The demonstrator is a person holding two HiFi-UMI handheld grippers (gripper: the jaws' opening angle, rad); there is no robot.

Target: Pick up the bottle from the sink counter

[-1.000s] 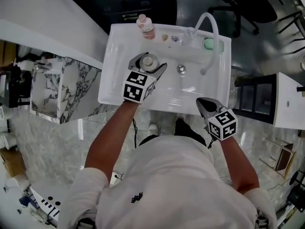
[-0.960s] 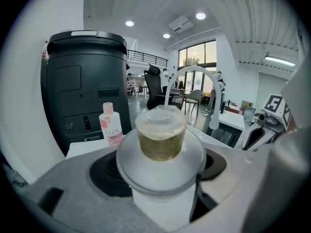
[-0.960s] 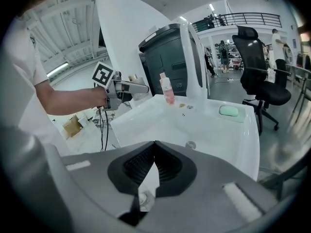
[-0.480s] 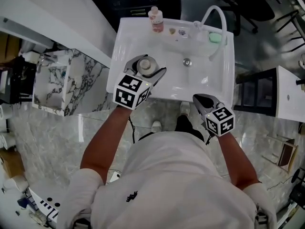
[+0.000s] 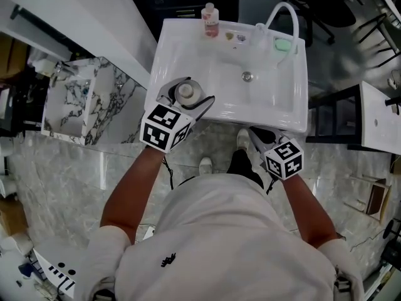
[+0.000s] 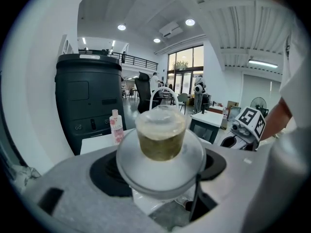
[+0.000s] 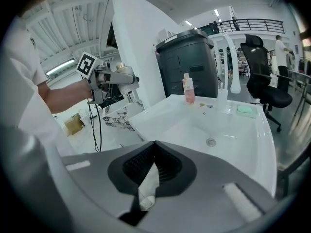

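The left gripper [image 5: 188, 97] has its jaws set wide, clamped on the round bottle [image 5: 185, 91] with its pale cap upward; gripper and bottle sit over the front left rim of the white sink [image 5: 289, 108]; the basin beyond lies open as far as the drain [image 5: 247, 76]. The right gripper [image 5: 253, 133] has its jaws pressed together on nothing, just off the sink's front edge, above the floor; a pink bottle [image 5: 211, 19], faucet [image 5: 283, 14] and green soap [image 5: 284, 44] line the back rim.
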